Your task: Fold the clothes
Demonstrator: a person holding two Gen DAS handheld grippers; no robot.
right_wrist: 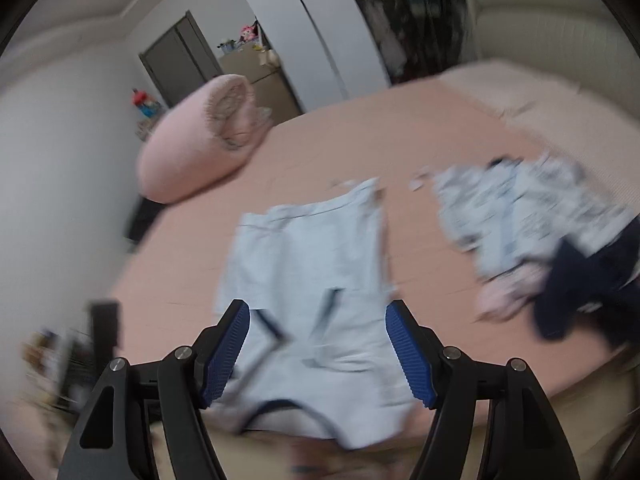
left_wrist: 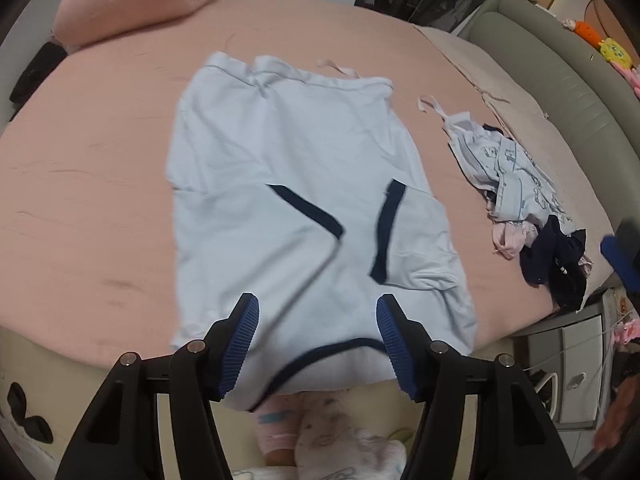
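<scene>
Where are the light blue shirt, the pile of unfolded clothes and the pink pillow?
light blue shirt (left_wrist: 296, 168): left wrist view, middle of its body.
pile of clothes (left_wrist: 516, 184): left wrist view, its pale printed top.
pink pillow (right_wrist: 192, 152): right wrist view, its side.

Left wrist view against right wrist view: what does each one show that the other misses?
Only the left wrist view shows plush toys on the grey headboard and a white cabinet beside the bed. Only the right wrist view shows a grey door and a red and blue toy by the wall. Both show the light blue shirt flat on the pink bed, the pile of unfolded clothes, a pink bundle, and open tongs.
</scene>
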